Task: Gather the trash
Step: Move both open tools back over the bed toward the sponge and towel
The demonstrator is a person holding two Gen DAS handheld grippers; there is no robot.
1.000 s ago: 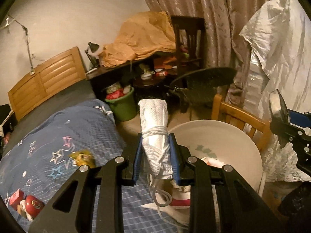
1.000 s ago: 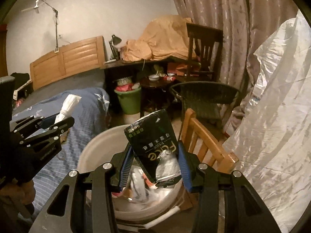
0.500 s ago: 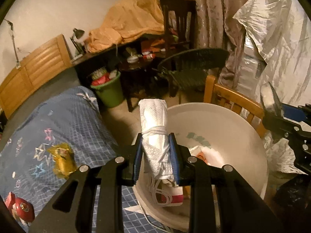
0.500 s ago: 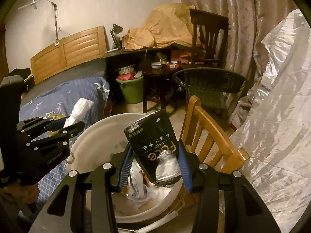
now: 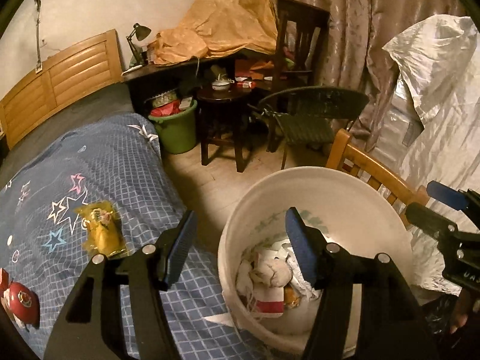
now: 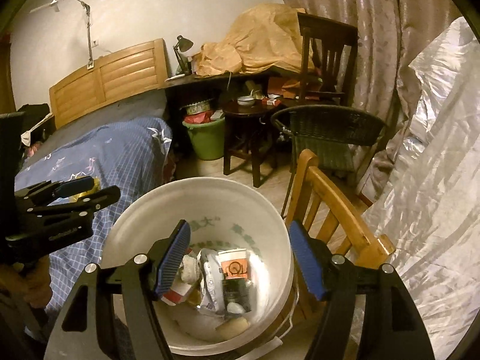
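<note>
Bed (image 5: 99, 162): lies to the left of the left fingers, with a yellow wrapper (image 5: 102, 231) on its cover, just beyond and left of the left gripper (image 5: 240, 240); red items (image 5: 22, 300) sit nearer, far left.

Bucket (image 6: 279, 210): white, directly beneath both pairs of fingers, beside the wooden chair (image 6: 333, 210).

Trash (image 6: 222, 276): a second ago the left gripper clamped a white tied bundle and the right gripper (image 6: 240, 258) a black tissue pack. Both now lie inside the bucket, below the fingers, among cartons and paper.

Fingers: both pairs have just been opening and now stand wide apart, nothing between them.

Finding: two pieces deposited. The items on the bed appear to remain for collection.
</note>
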